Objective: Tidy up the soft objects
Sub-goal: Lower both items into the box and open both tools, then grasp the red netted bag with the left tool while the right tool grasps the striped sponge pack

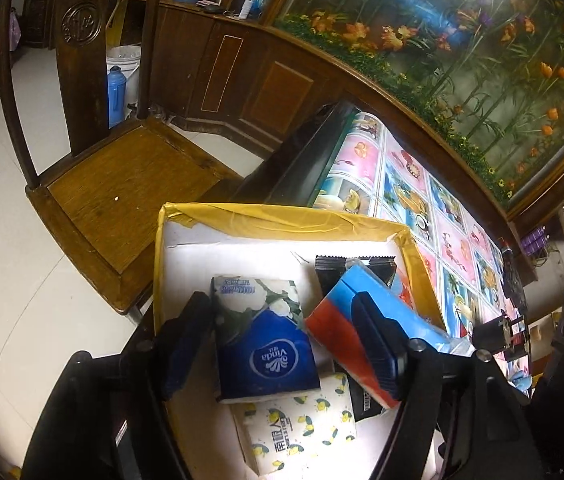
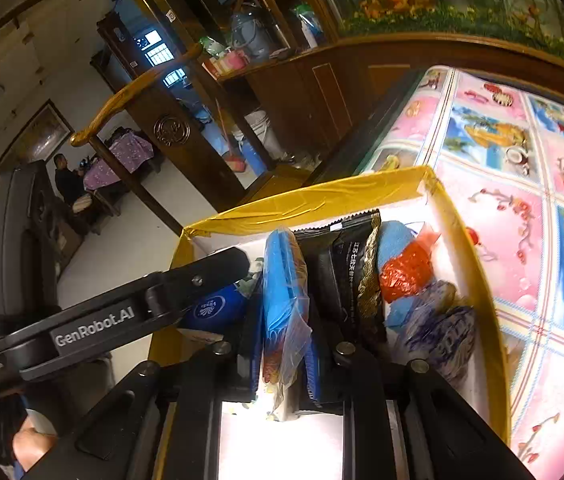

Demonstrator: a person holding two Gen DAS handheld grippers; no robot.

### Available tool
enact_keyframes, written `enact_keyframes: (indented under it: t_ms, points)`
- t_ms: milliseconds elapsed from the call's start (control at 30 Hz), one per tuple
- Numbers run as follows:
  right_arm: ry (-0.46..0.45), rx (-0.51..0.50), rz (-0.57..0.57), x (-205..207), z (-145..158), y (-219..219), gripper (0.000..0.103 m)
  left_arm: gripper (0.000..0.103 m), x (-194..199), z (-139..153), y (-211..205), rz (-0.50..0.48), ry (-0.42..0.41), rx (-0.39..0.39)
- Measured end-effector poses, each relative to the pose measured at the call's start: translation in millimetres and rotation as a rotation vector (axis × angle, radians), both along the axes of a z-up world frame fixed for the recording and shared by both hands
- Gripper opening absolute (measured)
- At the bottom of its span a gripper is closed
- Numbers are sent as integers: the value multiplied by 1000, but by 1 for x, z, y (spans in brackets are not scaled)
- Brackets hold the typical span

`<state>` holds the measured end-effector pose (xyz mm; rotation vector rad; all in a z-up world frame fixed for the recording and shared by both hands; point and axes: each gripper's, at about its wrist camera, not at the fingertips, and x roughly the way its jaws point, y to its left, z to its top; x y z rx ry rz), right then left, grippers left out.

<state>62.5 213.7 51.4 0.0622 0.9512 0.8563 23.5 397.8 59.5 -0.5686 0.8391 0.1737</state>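
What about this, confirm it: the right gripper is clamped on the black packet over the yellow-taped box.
Wrong packet. The right gripper is clamped on the blue plastic-wrapped pack over the yellow-taped box; the right wrist view shows the black packet beside it.

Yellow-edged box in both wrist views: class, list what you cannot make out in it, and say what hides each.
- Lemon-print tissue pack, left wrist view: partly covered by the Vinda pack.
- Black packet, right wrist view: print too small to read.
- Box floor, right wrist view: washed out by glare.
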Motion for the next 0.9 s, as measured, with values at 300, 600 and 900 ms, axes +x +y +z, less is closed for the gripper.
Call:
enact_keyframes:
  t_ms: [300,600,900]
  points:
    - [-36,9,5,-8,10,-13,43,73,-14,8,-4,9,-27,-21]
    - [7,54,-7,-14,10,-33,43,73,-30,18,-18,0,-50,-18]
    - [113,143,83,-15,-1,-39,43,73,-56,26,-32,-12,-91,-38]
